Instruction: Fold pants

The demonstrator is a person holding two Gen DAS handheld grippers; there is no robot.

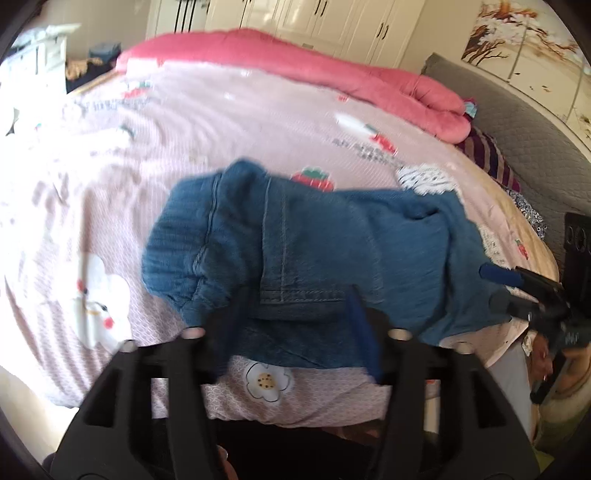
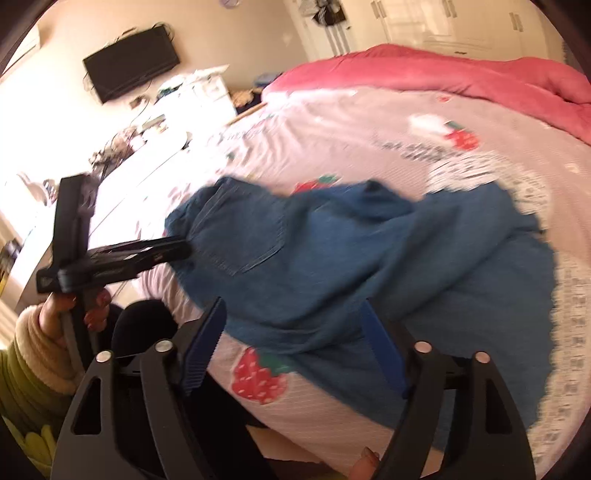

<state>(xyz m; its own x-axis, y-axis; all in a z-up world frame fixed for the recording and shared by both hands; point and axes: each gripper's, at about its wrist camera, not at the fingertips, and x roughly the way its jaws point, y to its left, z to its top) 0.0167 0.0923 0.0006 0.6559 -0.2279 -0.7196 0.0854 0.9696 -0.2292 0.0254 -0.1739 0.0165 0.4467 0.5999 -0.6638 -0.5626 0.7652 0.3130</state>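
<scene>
Jaws spread wide on both the left gripper [image 1: 295,325] and right gripper [image 2: 291,343], apparently holding nothing, though blur obscures it. The jeans [image 1: 295,243] lie crumpled on the bed [image 1: 221,122], near its front edge.

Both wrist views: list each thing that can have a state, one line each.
pants: partly folded, rumpled, on the bed.
left claw: open, over the pants' near edge.
right claw: open, over the pants' near edge.
pink sheet: spread flat.
red quilt: bunched along the far side.
wardrobe doors: closed.
TV: off.
</scene>
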